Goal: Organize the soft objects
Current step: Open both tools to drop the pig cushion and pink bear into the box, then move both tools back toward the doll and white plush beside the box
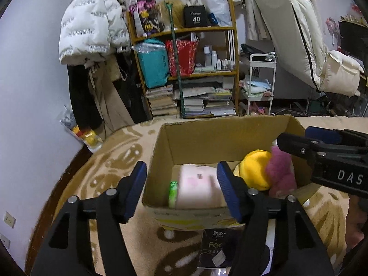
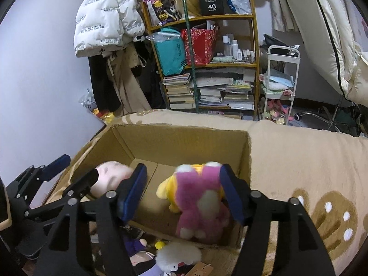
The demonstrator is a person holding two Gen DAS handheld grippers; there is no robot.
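Note:
An open cardboard box (image 1: 197, 135) (image 2: 184, 138) stands on a beige blanket. Inside lie a pale pink plush (image 1: 199, 187) (image 2: 110, 174), a yellow plush (image 1: 255, 168) (image 2: 169, 188) and a pink fuzzy plush (image 1: 281, 174) (image 2: 200, 204). My left gripper (image 1: 181, 189) is open over the box's near wall, empty, with the pale pink plush below it. My right gripper (image 2: 184, 192) is open over the box; the pink fuzzy plush is blurred between its fingers, not pinched. The right gripper also shows in the left wrist view (image 1: 322, 151), and the left gripper in the right wrist view (image 2: 59, 174).
More plush toys (image 2: 177, 256) and a dark packet (image 1: 218, 248) lie on the blanket (image 2: 299, 161) in front of the box. Behind the bed stand a cluttered wooden shelf (image 1: 184, 69), hanging coats (image 1: 92, 23) and a white cart (image 1: 260, 85).

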